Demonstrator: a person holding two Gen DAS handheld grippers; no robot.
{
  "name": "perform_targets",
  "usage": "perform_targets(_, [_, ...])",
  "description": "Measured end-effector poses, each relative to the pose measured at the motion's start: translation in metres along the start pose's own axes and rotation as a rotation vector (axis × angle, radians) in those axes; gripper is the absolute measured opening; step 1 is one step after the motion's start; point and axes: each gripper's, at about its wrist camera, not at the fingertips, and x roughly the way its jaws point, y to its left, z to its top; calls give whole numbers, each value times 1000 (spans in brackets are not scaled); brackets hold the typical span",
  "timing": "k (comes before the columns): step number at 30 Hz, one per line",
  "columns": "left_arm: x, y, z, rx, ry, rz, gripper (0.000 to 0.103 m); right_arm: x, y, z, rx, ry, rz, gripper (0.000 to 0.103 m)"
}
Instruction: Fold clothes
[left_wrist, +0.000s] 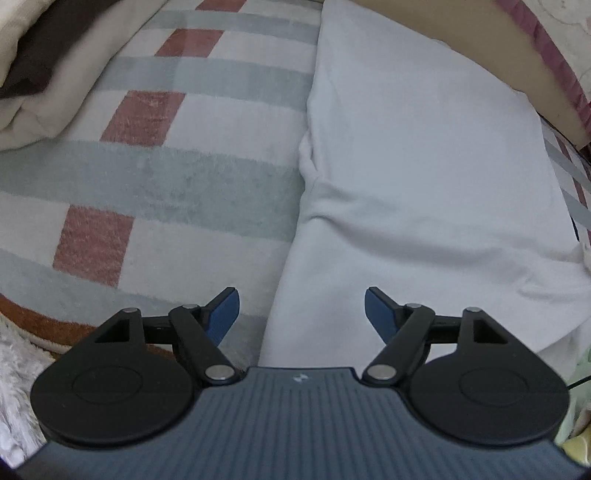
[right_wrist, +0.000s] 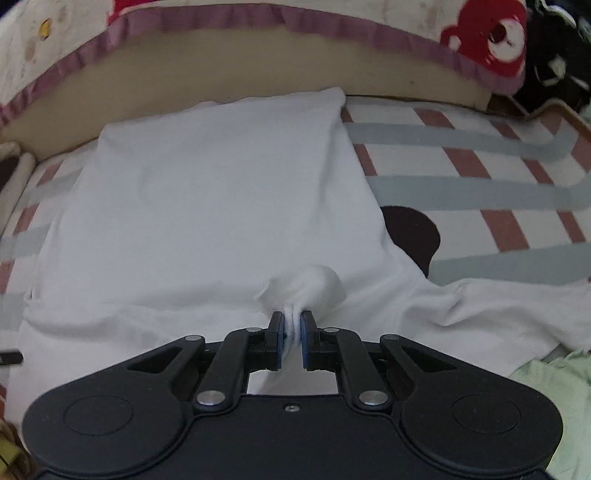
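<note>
1. Far left, a stack of folded fabric (left_wrist: 33, 74) in cream and dark brown sits on the striped blanket (left_wrist: 177, 177) – grey bands and rust-red blocks on pale ground.
2. The left gripper (left_wrist: 302, 314) hangs low over the near left edge of the white garment (left_wrist: 424, 166). Its blue fingers (left_wrist: 223, 317) stand wide apart and hold nothing; whether they brush the cloth below I can't tell.
3. The garment lies spread on the blanket, its long body reaching away to the tan bed edge (right_wrist: 258, 62), the sides fairly straight, with a crease and a small bulge partway along the left edge.
4. The right gripper (right_wrist: 293, 325) has its fingers (right_wrist: 306, 332) pinched nearly together on a bunched tuft of the garment's near edge – a little puff of white cloth stands up just beyond the tips.
5. Further right, a loose part of the garment trails off sideways, a dark patch (right_wrist: 410, 232) shows from under it, and pale green cloth (right_wrist: 554, 384) lies at the near corner.
6. My reading: a fold is in hand, with one side gripped and the other free. A clean fold would seem to need the left fingers closing on the matching edge, so both sides lift level rather than dragging the cloth askew.
</note>
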Motion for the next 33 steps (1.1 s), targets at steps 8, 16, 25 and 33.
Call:
perform_targets(8, [22, 6, 22, -89, 44, -124, 81, -12, 17, -4, -125, -86, -219, 11])
perform_targets(16, [24, -2, 3, -40, 63, -131, 81, 11, 27, -2, -191, 2, -217, 11])
perform_targets(25, [-11, -16, -5, 115, -112, -8, 6, 6, 30, -2, -215, -31, -74, 11])
perform_targets(33, [-24, 1, -2, 117, -121, 5, 0, 39, -1, -4, -49, 175, -80, 11])
